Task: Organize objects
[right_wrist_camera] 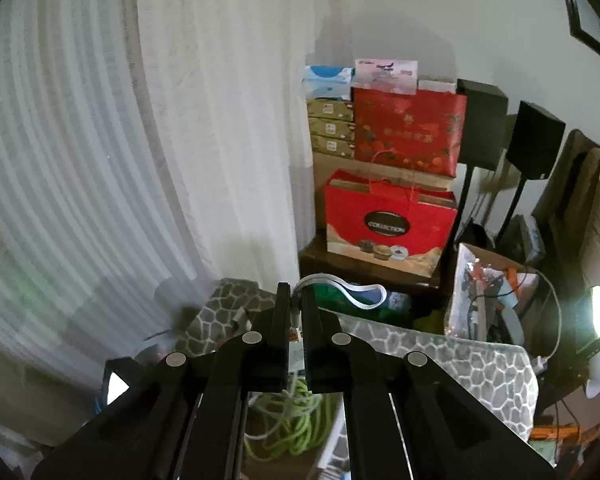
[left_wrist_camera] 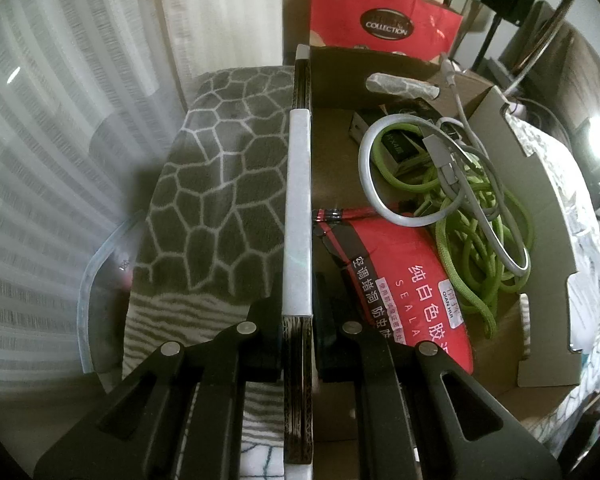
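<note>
In the left wrist view my left gripper [left_wrist_camera: 298, 344] is shut on the left wall of a cardboard box [left_wrist_camera: 299, 216], whose edge carries white tape. Inside the box lie a green cord [left_wrist_camera: 480, 248], grey and white cables [left_wrist_camera: 456, 168], a red sealant packet [left_wrist_camera: 404, 280] and a small black box [left_wrist_camera: 396, 144]. In the right wrist view my right gripper [right_wrist_camera: 296, 308] is shut on a flat white cable [right_wrist_camera: 352, 294] and holds it up above the box, where the green cord [right_wrist_camera: 296, 416] shows below.
A grey blanket with a white cell pattern [left_wrist_camera: 228, 184] lies left of the box and also drapes in the right wrist view [right_wrist_camera: 452, 360]. A red gift bag [right_wrist_camera: 388, 224], stacked boxes, two black speakers [right_wrist_camera: 532, 140] and white curtains [right_wrist_camera: 80, 160] stand behind.
</note>
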